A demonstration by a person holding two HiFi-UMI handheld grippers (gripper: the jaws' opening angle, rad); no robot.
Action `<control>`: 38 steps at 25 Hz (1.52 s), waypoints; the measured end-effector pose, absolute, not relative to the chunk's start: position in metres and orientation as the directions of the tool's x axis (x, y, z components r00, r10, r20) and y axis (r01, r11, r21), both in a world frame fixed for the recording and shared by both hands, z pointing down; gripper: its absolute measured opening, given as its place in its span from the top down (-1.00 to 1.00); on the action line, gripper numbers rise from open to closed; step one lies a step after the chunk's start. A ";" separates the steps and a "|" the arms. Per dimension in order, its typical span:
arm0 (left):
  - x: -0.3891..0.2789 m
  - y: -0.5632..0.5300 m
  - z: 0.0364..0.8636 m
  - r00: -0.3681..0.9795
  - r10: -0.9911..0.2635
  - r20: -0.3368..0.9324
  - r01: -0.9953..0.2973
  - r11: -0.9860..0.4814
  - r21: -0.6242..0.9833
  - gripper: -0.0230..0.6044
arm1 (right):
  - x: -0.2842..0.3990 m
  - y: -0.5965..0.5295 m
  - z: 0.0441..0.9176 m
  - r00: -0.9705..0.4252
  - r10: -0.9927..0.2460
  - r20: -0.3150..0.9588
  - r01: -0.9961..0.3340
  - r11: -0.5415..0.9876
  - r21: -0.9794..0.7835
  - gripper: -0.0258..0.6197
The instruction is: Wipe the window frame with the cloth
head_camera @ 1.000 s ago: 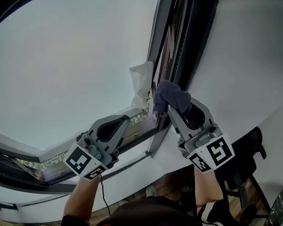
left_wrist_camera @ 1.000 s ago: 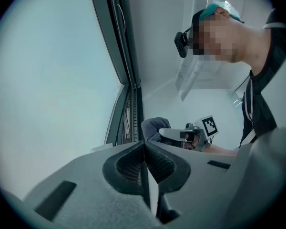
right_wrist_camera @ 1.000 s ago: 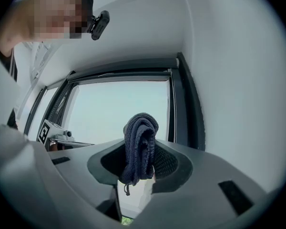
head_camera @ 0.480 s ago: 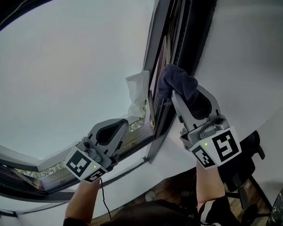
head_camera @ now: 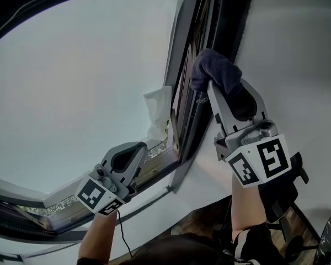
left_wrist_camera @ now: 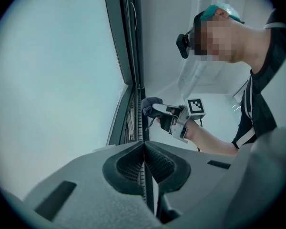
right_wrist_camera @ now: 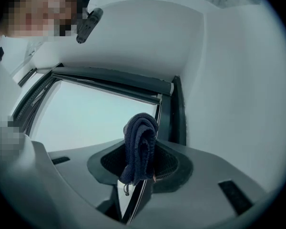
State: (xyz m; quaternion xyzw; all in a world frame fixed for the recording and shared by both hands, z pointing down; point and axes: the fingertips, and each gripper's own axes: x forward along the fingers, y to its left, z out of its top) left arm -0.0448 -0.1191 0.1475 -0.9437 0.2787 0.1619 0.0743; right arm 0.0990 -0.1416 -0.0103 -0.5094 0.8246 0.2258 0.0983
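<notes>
A dark blue cloth (head_camera: 215, 68) is bunched at the tip of my right gripper (head_camera: 211, 85), which is shut on it. The cloth presses against the dark vertical window frame (head_camera: 194, 115), high on its length. In the right gripper view the folded cloth (right_wrist_camera: 140, 144) hangs between the jaws, with the frame (right_wrist_camera: 170, 111) just behind it. My left gripper (head_camera: 139, 149) is shut with nothing in it, low down by the bottom rail of the window. The left gripper view looks up the frame (left_wrist_camera: 136, 66) and shows the right gripper (left_wrist_camera: 156, 109) with the cloth (left_wrist_camera: 149, 103).
A crumpled white sheet (head_camera: 157, 112) sticks to the pane beside the frame. Bright glass (head_camera: 83, 76) fills the left. A white wall (head_camera: 298, 65) runs along the right of the frame. A dark chair (head_camera: 289, 192) stands on the floor below.
My right gripper has slid the cloth upward along the vertical frame. The left gripper has stayed near the bottom rail, shifting only slightly.
</notes>
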 end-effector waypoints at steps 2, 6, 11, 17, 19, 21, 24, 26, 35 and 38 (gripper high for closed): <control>-0.048 -0.121 0.147 0.790 -0.503 -0.350 -0.551 -0.833 -0.046 0.86 | 0.102 -0.144 -0.018 -0.440 -0.800 -0.407 -0.896 0.359 0.261 0.52; -0.054 -0.122 0.151 0.786 -0.509 -0.352 -0.553 -0.832 -0.032 0.86 | 0.106 -0.147 -0.026 -0.393 -0.817 -0.423 -0.918 0.319 0.236 0.52; -0.060 -0.119 0.153 0.786 -0.507 -0.352 -0.552 -0.833 -0.032 0.86 | 0.116 -0.149 -0.033 -0.323 -0.838 -0.440 -0.946 0.270 0.180 0.52; -0.066 -0.117 0.152 0.785 -0.512 -0.349 -0.555 -0.831 -0.031 0.86 | 0.126 -0.154 -0.036 -0.276 -0.855 -0.439 -0.961 0.232 0.152 0.52; -0.066 -0.117 0.152 0.786 -0.513 -0.346 -0.556 -0.831 -0.029 0.86 | 0.129 -0.159 -0.033 -0.267 -0.865 -0.425 -0.963 0.227 0.142 0.52; -0.065 -0.117 0.154 0.788 -0.512 -0.343 -0.553 -0.833 -0.027 0.86 | 0.129 -0.164 -0.027 -0.264 -0.873 -0.409 -0.964 0.229 0.134 0.52; -0.063 -0.118 0.158 0.792 -0.511 -0.334 -0.548 -0.836 -0.020 0.86 | 0.130 -0.167 -0.018 -0.263 -0.880 -0.395 -0.965 0.234 0.122 0.52; -0.061 -0.119 0.163 0.796 -0.512 -0.325 -0.545 -0.838 -0.014 0.86 | 0.131 -0.169 -0.012 -0.258 -0.882 -0.394 -0.966 0.234 0.109 0.51; -0.052 -0.116 0.174 0.811 -0.508 -0.290 -0.531 -0.848 0.001 0.86 | 0.130 -0.175 0.024 -0.269 -0.904 -0.333 -0.963 0.261 0.070 0.51; -0.052 -0.116 0.179 0.812 -0.512 -0.281 -0.530 -0.848 0.012 0.86 | 0.130 -0.176 0.035 -0.267 -0.909 -0.320 -0.963 0.264 0.054 0.51</control>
